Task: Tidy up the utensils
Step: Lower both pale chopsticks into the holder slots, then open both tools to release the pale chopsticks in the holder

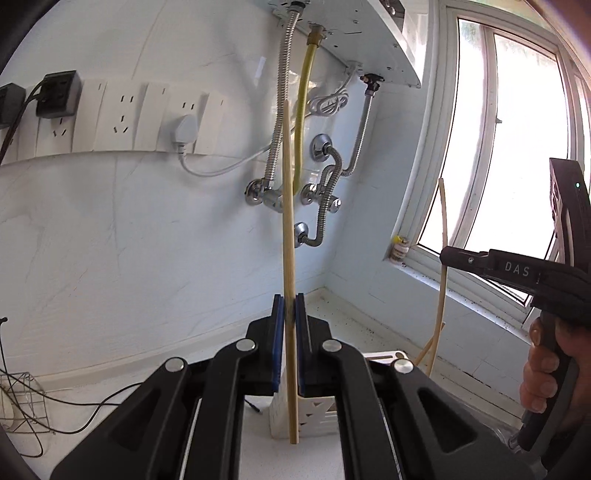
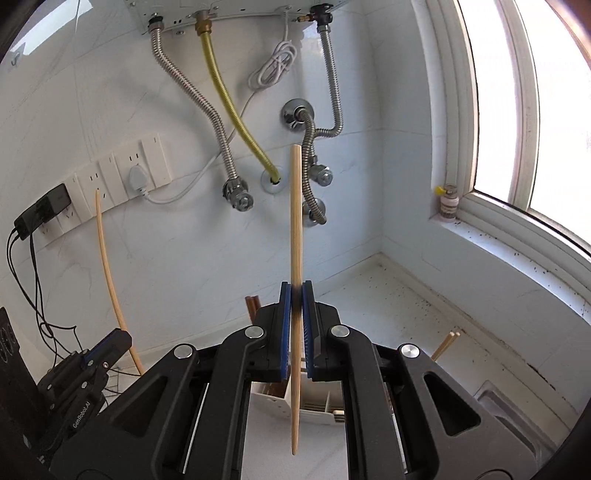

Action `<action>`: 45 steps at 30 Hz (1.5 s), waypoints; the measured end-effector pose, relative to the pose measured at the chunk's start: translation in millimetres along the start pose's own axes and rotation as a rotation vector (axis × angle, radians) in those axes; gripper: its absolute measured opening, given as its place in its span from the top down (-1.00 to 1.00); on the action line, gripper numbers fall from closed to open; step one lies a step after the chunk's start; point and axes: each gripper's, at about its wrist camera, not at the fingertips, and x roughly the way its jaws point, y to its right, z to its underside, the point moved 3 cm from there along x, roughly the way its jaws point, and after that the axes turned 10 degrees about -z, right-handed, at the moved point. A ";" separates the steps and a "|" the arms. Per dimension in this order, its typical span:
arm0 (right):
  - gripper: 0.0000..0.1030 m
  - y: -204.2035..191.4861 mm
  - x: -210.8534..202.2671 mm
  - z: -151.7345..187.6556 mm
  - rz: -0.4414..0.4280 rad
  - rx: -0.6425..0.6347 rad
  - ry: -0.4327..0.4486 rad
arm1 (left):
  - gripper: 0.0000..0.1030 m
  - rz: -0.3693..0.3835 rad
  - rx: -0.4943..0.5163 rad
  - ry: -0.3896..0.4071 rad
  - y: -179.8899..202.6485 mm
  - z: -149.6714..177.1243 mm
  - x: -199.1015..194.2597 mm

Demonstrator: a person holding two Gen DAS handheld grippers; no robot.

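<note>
My left gripper (image 1: 290, 308) is shut on a pale wooden chopstick (image 1: 288, 229) held upright, its lower tip over a white utensil holder (image 1: 314, 413). My right gripper (image 2: 296, 295) is shut on a second wooden chopstick (image 2: 295, 221), upright, with its thin tip pointing down over the white holder (image 2: 269, 402). The right gripper also shows in the left wrist view (image 1: 448, 256), holding its chopstick (image 1: 442, 221). The left gripper shows in the right wrist view (image 2: 114, 341), with its chopstick (image 2: 107, 266). Brown chopsticks (image 2: 253, 304) and pale ones (image 2: 447, 343) stick out of the holder.
The white tiled wall carries a row of sockets (image 1: 118, 118), metal hoses (image 1: 275, 155) and a yellow hose (image 1: 301, 122) under a water heater (image 1: 351, 33). A window (image 1: 517, 147) is on the right, with a small bottle (image 1: 399, 249) on its sill. A wire rack (image 1: 22, 402) stands left; a sink (image 2: 517, 413) lies right.
</note>
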 end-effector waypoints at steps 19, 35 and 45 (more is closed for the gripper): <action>0.89 94.1 11.7 31.9 0.093 0.016 0.169 | 0.89 0.182 -0.027 0.125 35.2 7.0 66.1; 0.89 112.7 33.5 59.7 0.091 0.052 0.152 | 0.89 0.166 0.004 0.102 31.5 27.8 100.6; 0.81 109.7 44.8 65.4 0.099 0.038 0.127 | 0.19 0.164 0.009 0.122 29.6 31.8 100.3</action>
